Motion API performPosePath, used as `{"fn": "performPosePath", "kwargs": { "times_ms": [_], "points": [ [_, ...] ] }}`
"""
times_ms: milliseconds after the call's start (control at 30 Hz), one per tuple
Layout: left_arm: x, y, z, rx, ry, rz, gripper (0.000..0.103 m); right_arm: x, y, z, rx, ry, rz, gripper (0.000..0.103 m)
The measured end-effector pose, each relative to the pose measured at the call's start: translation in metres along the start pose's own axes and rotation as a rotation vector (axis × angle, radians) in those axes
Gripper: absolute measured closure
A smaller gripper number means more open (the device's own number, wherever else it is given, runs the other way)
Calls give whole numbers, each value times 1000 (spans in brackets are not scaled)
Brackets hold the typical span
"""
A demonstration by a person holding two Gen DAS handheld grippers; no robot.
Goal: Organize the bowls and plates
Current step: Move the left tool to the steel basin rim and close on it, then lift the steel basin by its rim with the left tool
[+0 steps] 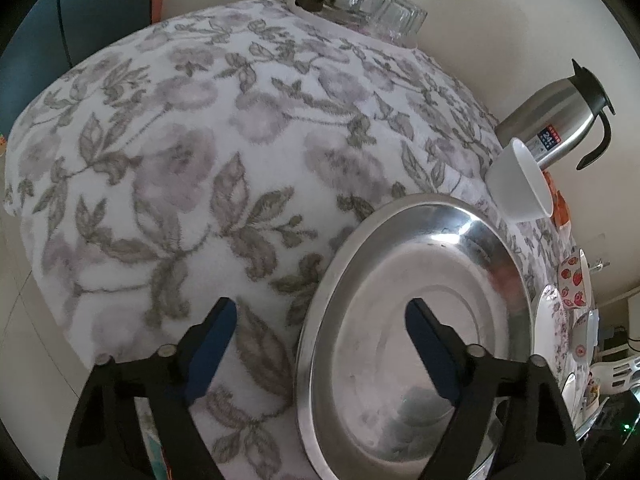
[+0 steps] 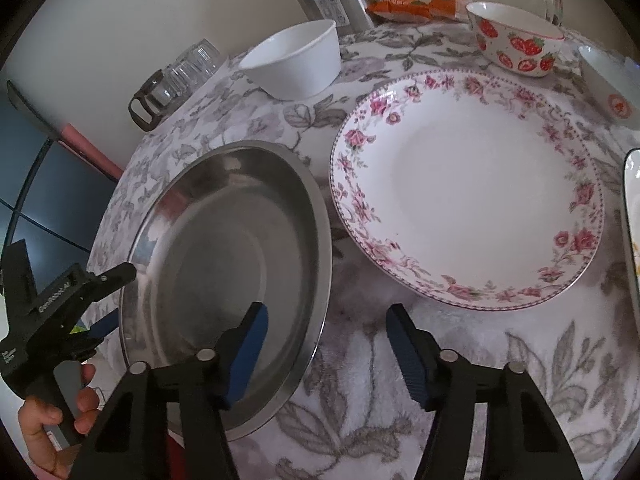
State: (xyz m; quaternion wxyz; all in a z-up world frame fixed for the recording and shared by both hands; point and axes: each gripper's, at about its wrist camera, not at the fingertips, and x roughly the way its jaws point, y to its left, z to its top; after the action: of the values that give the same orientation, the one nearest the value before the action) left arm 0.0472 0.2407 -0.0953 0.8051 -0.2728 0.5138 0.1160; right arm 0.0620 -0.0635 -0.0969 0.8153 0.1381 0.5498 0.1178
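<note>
Steel plate (image 2: pixel 224 264): on the floral-clothed table (image 1: pixel 168 152), beside flowered plate (image 2: pixel 468 188). Left gripper (image 1: pixel 320 320) fingers part-open, straddling its rim, not pressing. Right gripper (image 2: pixel 326 320) fingers likewise astride the opposite rim. White bowl (image 2: pixel 296 60), strawberry bowl (image 2: pixel 516 40) behind.

Each claw is a black plastic frame with triangular cut-outs and round silver pivot pins at its finger joints. The left claw (image 1: pixel 320 324) and the right claw (image 2: pixel 324 330) both carry ribbed dark-blue pads (image 2: pixel 404 350). The left one shows white embossed lettering on its black side.
</note>
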Motion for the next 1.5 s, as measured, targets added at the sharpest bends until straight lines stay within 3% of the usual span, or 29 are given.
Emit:
{"fn": "performPosePath", "kwargs": {
  "times_ms": [100, 333, 400, 467, 567, 1167, 1500],
  "points": [
    [6, 1, 0, -5, 22, -10, 39, 2, -1, 2, 5, -4, -3, 54],
    [9, -1, 1, 11, 22, 1, 59, 3, -4, 3, 20, -2, -2, 70],
    [10, -1, 1, 10, 22, -3, 73, 2, -2, 2, 8, -3, 3, 75],
    [11, 0, 2, 6, 27, -8, 81, 1, 2, 2, -10, -6, 3, 81],
    [10, 0, 0, 8, 21, -16, 82, -1, 6, 2, -34, -12, 7, 90],
    [-22, -7, -2, 46, -44, -19, 88, -18, 6, 4, -27, -48, 59, 90],
    [-60, -22, 2, 64, -123, -40, 88, -50, 12, 8, -60, -133, 98, 90]
  ]
}}
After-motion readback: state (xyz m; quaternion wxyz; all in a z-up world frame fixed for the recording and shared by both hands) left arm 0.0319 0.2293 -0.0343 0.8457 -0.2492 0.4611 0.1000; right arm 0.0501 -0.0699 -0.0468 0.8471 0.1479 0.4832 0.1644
